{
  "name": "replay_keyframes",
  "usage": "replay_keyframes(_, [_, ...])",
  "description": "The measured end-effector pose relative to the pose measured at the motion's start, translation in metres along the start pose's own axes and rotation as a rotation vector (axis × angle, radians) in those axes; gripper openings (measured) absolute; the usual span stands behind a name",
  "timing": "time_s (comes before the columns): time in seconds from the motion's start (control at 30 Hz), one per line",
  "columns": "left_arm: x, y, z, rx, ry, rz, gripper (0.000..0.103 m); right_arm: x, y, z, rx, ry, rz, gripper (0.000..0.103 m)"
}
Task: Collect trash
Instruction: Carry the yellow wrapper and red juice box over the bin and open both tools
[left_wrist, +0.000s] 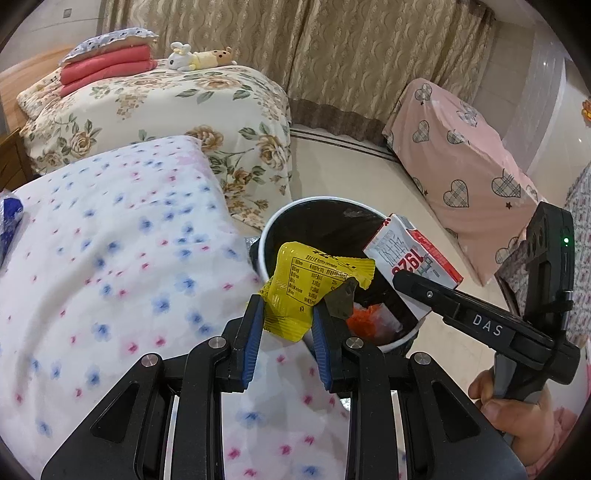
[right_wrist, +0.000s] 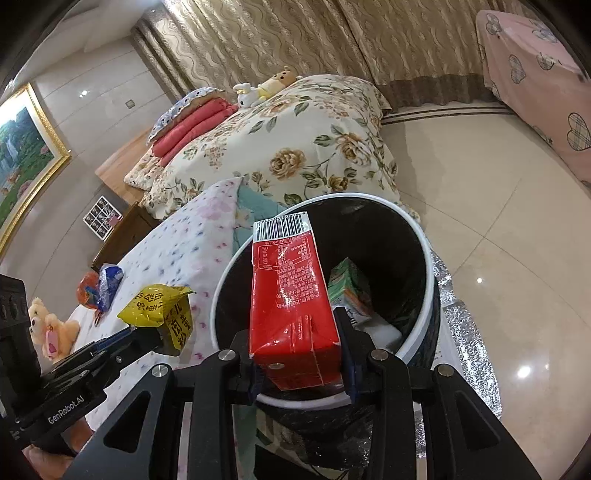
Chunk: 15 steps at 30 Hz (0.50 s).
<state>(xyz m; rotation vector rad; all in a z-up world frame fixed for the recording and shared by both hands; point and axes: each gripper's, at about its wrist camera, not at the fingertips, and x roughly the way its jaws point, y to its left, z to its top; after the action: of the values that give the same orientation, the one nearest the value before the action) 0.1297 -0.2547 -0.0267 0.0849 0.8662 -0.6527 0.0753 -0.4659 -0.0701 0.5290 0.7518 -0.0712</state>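
The round black waste bin with a white rim (right_wrist: 428, 258) stood on the floor against the bed with the white quilt dotted in blue and pink flowers (left_wrist: 110, 240); everything else gathered around it. The left gripper (left_wrist: 288, 314) was clamped on a crumpled yellow foil snack wrapper (left_wrist: 306, 280), its blue pads (left_wrist: 251, 336) pressing the packet from both sides, and the wrapper hung at the bin's near rim, just on the bed side; the right gripper (right_wrist: 299, 354) was closed on a red and white drink carton (right_wrist: 291, 302), which stood over the bin's open mouth, barcode end pointing away. A hand (left_wrist: 517, 410) gripped the right tool's handle beside the bin. Inside the bin lay a green carton (right_wrist: 349, 288) and some orange scrap (left_wrist: 364, 321). Farther up the bed from the bin, a blue wrapper (right_wrist: 109, 282) and an orange one (right_wrist: 86, 291) lay on the quilt, with a small tan teddy bear (right_wrist: 48, 325) beyond them.
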Motion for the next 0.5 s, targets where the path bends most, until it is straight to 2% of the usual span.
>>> replay_keyframes(0.5, [0.021, -0.012, 0.011, 0.019, 0.027, 0.005, 0.025, 0.014, -0.015, 0.016, 0.020, 0.018, -0.010, 0.034])
